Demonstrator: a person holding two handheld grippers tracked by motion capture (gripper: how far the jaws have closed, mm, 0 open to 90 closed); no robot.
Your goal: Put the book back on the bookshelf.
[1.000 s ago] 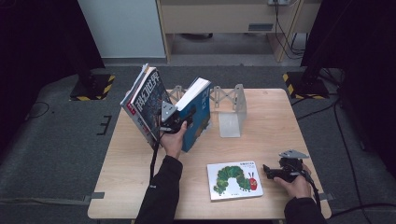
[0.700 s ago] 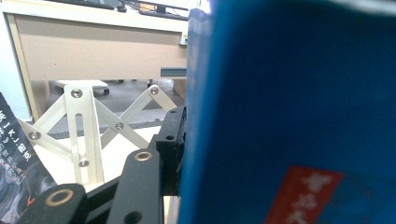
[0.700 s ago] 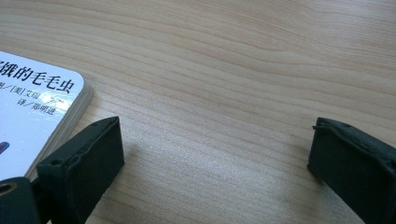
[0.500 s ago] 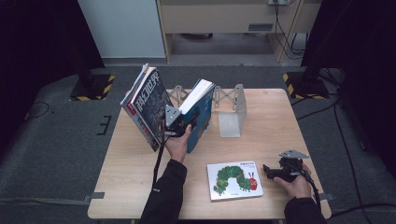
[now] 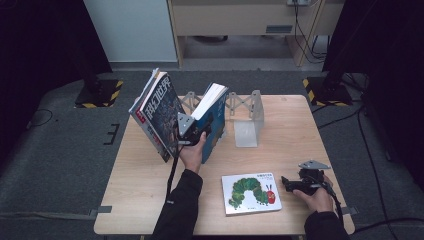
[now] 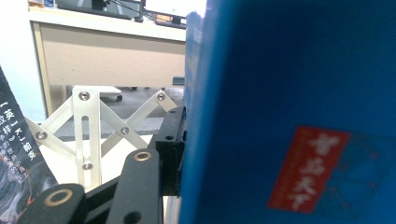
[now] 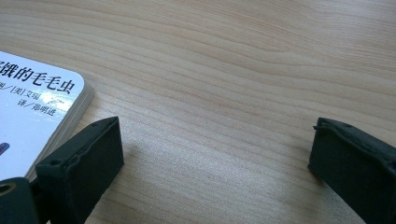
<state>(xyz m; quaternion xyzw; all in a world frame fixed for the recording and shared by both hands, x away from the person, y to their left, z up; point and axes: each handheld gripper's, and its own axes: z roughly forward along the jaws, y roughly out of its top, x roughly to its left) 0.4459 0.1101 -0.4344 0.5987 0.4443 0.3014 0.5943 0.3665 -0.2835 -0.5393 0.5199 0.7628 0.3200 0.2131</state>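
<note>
- My left tongs [image 5: 200, 131] are clamped on the blue book [image 5: 216, 120]. In the left gripper view one black jaw presses flat against its cover [image 6: 289, 116]; the other jaw is hidden behind the book.
- The blue book stands on its lower edge on the counter [image 5: 150, 200], tilted, pages fanning a little at the top. It sits inside the white folding book rack [image 5: 247, 117], toward the rack's left end.
- Just left of it leans a dark magazine-style book [image 5: 157, 112] with pale lettering on the cover, tipped away to the left. Whether the two books touch I cannot tell.
- The rack's scissor lattice [image 6: 88, 135] shows behind the blue book in the left gripper view; its solid right end panel stands upright, well apart from the blue book.
- My right tongs [image 5: 286, 182] rest low at the front right of the counter, jaws spread wide with bare wood [image 7: 224, 93] between them and nothing gripped.
- A white picture book with a green caterpillar [image 5: 251, 193] lies flat near the front edge, just left of the right tongs. In the right gripper view its rounded corner [image 7: 42, 107] lies just beside one jaw, outside the gap between the jaws.
</note>
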